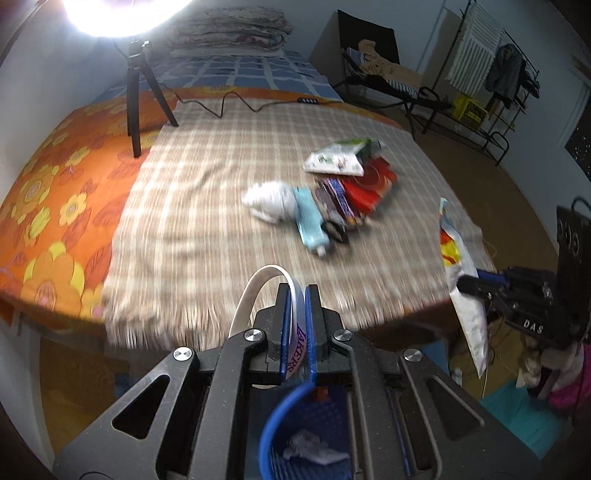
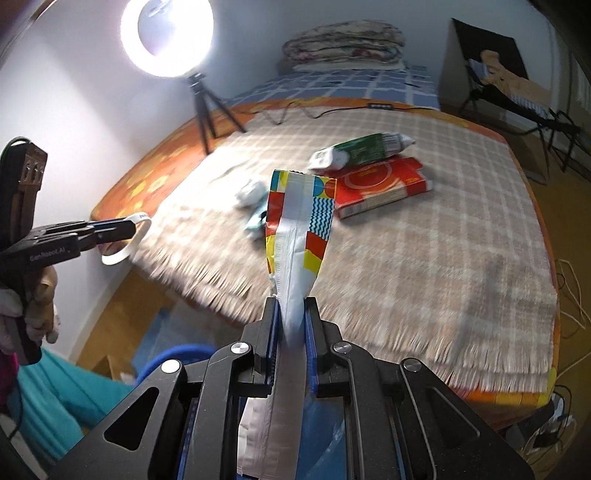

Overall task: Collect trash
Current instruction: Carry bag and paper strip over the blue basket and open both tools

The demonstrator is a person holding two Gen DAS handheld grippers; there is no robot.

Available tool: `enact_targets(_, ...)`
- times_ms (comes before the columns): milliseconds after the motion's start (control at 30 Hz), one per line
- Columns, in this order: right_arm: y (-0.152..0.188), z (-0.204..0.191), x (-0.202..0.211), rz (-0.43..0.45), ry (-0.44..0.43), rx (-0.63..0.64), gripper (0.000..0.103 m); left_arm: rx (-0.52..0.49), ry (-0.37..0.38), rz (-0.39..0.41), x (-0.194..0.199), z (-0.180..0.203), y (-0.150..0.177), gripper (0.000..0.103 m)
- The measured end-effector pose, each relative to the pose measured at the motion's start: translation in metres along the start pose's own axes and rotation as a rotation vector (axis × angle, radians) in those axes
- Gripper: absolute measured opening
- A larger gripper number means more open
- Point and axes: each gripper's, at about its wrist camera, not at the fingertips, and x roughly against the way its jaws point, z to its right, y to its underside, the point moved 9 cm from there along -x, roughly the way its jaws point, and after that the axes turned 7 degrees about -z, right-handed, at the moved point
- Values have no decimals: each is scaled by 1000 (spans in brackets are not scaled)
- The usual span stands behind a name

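My left gripper [image 1: 296, 291] is shut on a white wristband [image 1: 266, 284] printed "LAKERS", held off the bed's near edge; it also shows in the right wrist view [image 2: 127, 243]. My right gripper [image 2: 291, 302] is shut on a colourful snack wrapper [image 2: 299, 221], also visible in the left wrist view [image 1: 456, 266]. On the checked blanket [image 1: 207, 206] lie a crumpled white tissue [image 1: 267, 199], a light-blue tube [image 1: 310, 221], a red box [image 1: 373, 181] and a green-and-white packet [image 1: 338, 157]. A blue bin [image 1: 306, 432] with crumpled paper inside sits below the left gripper.
A ring light on a black tripod [image 1: 142, 88] stands on the orange floral sheet [image 1: 55, 177], its cable crossing the bed. Folded quilts [image 1: 229, 29] lie at the bed's far end. A chair with clothes [image 1: 373, 70] and a drying rack [image 1: 491, 85] stand to the right.
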Motion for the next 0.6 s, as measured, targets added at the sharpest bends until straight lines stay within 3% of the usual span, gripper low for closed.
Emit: enact_targets(600, 91, -71, -15, -170, -62, 195, 11, -65, 54, -177, -25, 50, 122, 6)
